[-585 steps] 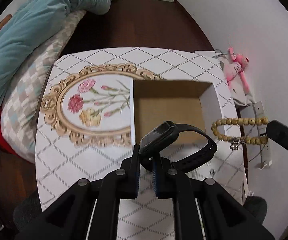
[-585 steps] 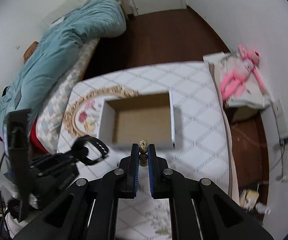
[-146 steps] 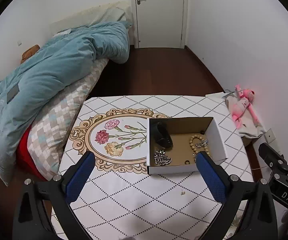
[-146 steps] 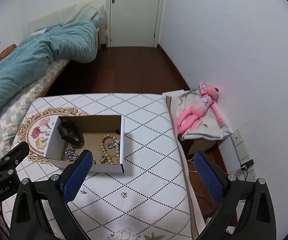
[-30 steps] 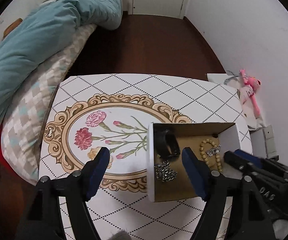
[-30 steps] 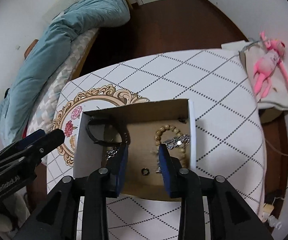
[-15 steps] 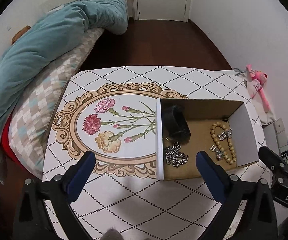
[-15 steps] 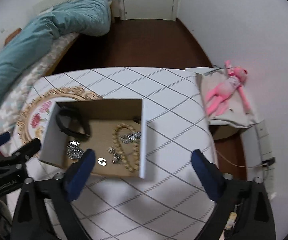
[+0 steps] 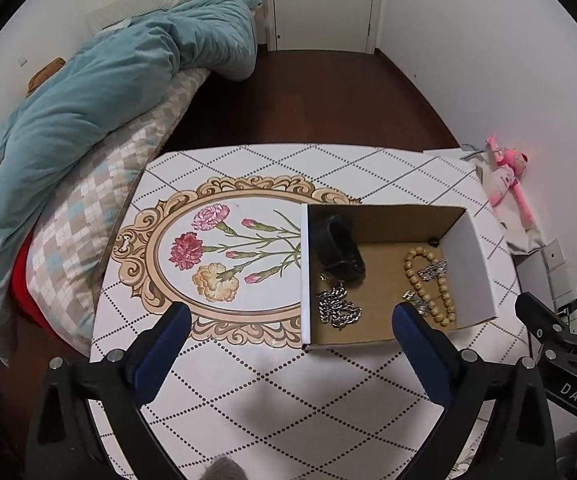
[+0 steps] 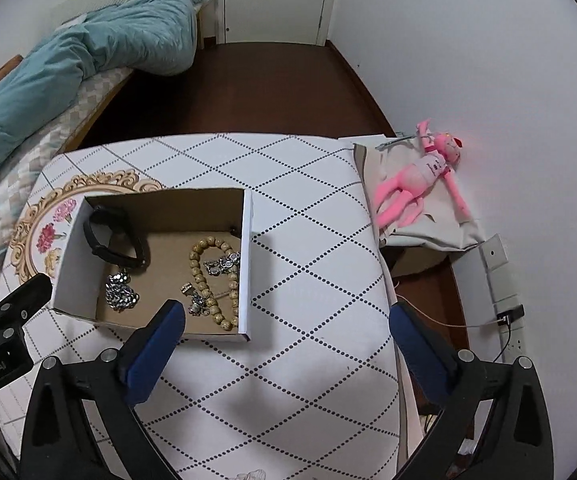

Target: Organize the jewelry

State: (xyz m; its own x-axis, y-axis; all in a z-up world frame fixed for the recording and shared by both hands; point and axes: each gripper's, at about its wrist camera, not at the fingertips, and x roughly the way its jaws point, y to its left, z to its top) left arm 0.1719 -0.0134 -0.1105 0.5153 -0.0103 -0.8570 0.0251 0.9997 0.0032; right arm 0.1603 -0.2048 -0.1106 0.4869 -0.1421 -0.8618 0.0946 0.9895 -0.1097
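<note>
An open white cardboard box (image 9: 474, 276) (image 10: 246, 264) sits on the patterned table. Inside lie a black wristband (image 9: 338, 246) (image 10: 114, 240), a wooden bead bracelet (image 9: 432, 284) (image 10: 212, 276), a silver chain (image 9: 338, 308) (image 10: 120, 294) and small silver charms (image 10: 220, 262). My left gripper (image 9: 288, 320) is wide open and empty, held above the table in front of the box. My right gripper (image 10: 286, 320) is wide open and empty, to the right of the box. Each gripper shows at the edge of the other's view.
The table cloth has a gold-framed flower print (image 9: 216, 256) left of the box. A bed with a teal duvet (image 9: 88, 100) stands to the left. A pink plush toy (image 10: 420, 176) lies on a cloth bag right of the table. A wall socket strip (image 10: 504, 276) is by the wall.
Both grippers have drawn back and up a little from the box over the last second and stay wide open. The jewelry in the box has not moved.
</note>
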